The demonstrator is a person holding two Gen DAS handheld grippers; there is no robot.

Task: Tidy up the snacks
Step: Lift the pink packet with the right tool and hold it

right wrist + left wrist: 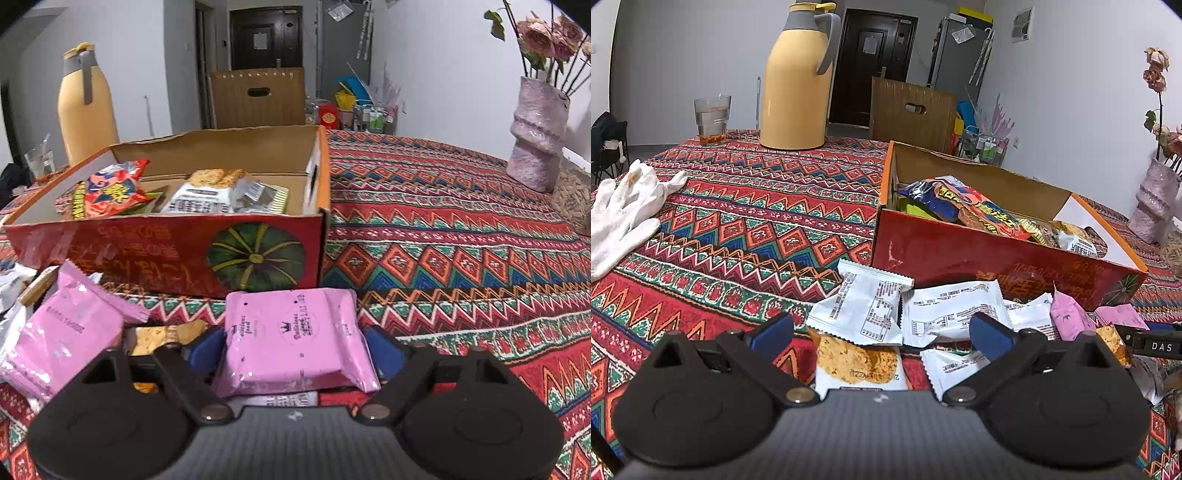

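Snack packets [862, 308] are found loose on a patterned tablecloth [746, 206], heaped just in front of a red cardboard box [960, 254], which already holds several packets, among them a red and blue bag [964, 203]. The cloth is woven in red, green and blue zigzags and covers the whole table. Behind the table, grey walls, a dark door [873, 62] and a brown carton [258, 98] on the floor are noted.

A yellow jug [798, 81] and a glass [712, 120] are seen at the far edge of the table, well apart from the box. White gloves [624, 214] lie on the cloth to the left of the box; a pink vase [537, 140] with flowers stands to the right of it.

The left gripper [882, 332] is held wide above the white packets, with nothing between its pads. The right gripper [295, 350] is seen with a pink packet [291, 339] between its blue pads; the jaws stand wide, and contact with the packet cannot be made out. A second pink packet [70, 332] lies just to the left.

The near wall of the box stands between the heap and the inside of the box. Packets at the bottom of the heap are largely covered by those above. The print on the wrappers is too small to be read.
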